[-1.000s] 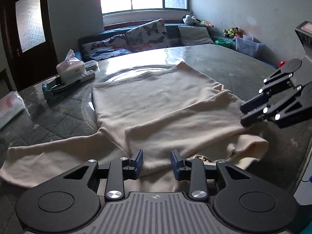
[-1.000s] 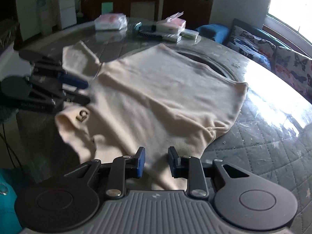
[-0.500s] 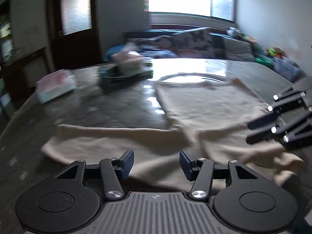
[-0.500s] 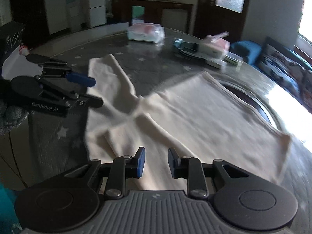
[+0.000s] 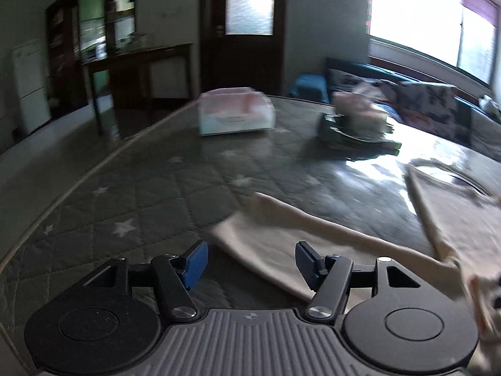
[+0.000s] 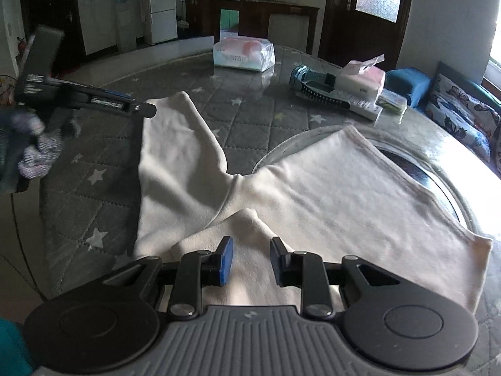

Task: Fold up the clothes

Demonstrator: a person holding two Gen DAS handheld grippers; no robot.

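1. The job is to fold a cream top. It lies flat on the table, with its body over a round glass plate set in the table
2. One long sleeve sticks out to the far left. The other side looks folded in over the near part of the top
3. I think the step now is the left sleeve. It is not folded in yet
4. The left gripper is wide open and holds nothing. In the left view it hangs just over the end of the sleeve. That view is blurry, so I cannot tell if it touches the cloth
5. The right gripper is open too, with a smaller gap. It holds nothing. It sits low over a raised fold at the near edge of the top
6. Next, I think the left gripper has to drop onto the sleeve end, pinch it, and carry it right, over the body. The right gripper may need to press the top down so it does not slide
7. The cloth is soft and floppy, so it could bunch up or slip out
8. Far on the table there is a soft pack, shut. I cannot tell what is in it
9. To its right is a tissue box with a tissue poking out of the top
10. A blue-grey tool lies just beside the box, on its left
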